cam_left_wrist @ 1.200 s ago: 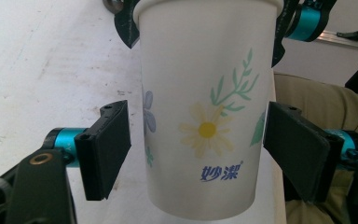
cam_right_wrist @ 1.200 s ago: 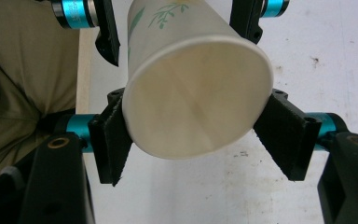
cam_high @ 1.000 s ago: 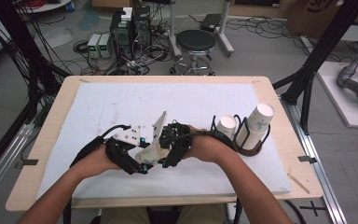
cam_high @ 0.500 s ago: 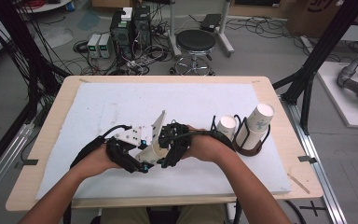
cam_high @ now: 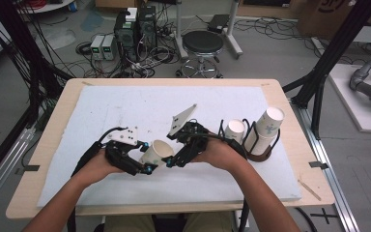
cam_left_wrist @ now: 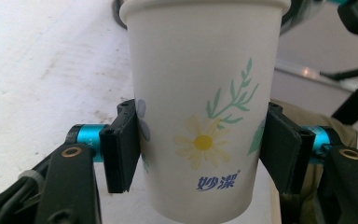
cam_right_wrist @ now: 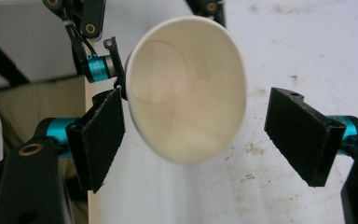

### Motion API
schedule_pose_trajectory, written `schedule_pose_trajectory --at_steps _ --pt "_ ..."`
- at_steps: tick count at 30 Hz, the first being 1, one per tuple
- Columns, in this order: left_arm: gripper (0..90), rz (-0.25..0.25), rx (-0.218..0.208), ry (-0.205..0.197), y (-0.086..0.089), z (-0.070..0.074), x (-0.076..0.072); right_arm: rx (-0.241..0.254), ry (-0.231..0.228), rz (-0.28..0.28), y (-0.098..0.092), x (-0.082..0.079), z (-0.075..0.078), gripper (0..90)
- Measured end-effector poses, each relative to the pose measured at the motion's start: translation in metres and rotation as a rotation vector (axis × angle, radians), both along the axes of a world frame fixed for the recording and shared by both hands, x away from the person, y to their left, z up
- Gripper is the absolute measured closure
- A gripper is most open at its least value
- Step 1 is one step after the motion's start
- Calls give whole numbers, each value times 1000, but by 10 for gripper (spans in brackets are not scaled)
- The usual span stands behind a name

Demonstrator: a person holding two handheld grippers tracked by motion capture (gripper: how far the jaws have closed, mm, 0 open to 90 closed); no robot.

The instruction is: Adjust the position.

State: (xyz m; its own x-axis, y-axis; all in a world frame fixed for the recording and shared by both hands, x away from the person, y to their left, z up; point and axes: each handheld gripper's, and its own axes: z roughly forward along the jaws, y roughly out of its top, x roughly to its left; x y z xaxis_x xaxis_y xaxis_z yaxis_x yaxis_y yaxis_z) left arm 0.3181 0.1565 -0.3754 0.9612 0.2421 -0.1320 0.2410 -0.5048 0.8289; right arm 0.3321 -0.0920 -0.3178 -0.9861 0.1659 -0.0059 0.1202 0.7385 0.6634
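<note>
My left tongs [cam_high: 145, 166] clamp a white paper cup printed with a yellow daisy and green sprigs [cam_high: 155, 152], their black pads pressed against its two sides, as the left gripper view shows [cam_left_wrist: 200, 107]. I hold the cup tilted just above the white foam-covered surface [cam_high: 125, 106], near its front edge, with the open mouth turned toward my right hand.

My right tongs [cam_high: 174, 161] stand open, their jaws spread wide to either side of the cup's rim. In the right gripper view the cup's empty white inside [cam_right_wrist: 186, 88] faces me; the left-hand pad looks very close to the rim, and the other stands well apart from it.

Further to my right on the surface, a dark wire cup holder [cam_high: 261, 150] carries two more white paper cups [cam_high: 268, 123].
</note>
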Motion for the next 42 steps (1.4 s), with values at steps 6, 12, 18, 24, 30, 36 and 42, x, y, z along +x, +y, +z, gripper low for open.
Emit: schedule_pose_trajectory --at_steps 6,12,18,24,30,36,42 --pt "350 67 -88 -9 15 -6 0 130 -10 -92 -26 1 -4 208" --pt "350 128 -163 -35 25 -13 -1 229 -31 -178 -48 -3 -11 208" --pt "348 167 -228 -77 33 -18 -3 264 -87 -252 -67 -10 -19 208" --pt "346 199 -315 -117 39 -21 -5 304 -115 -323 -83 -16 -29 208" --pt "343 234 -367 -161 45 -23 -6 311 -123 -368 -96 -21 -37 208" --pt "338 252 -382 -188 51 -28 -6 301 -125 -388 -105 -27 -43 209" --pt "336 277 -392 -206 57 -30 -6 293 -125 -398 -107 -29 -49 209"
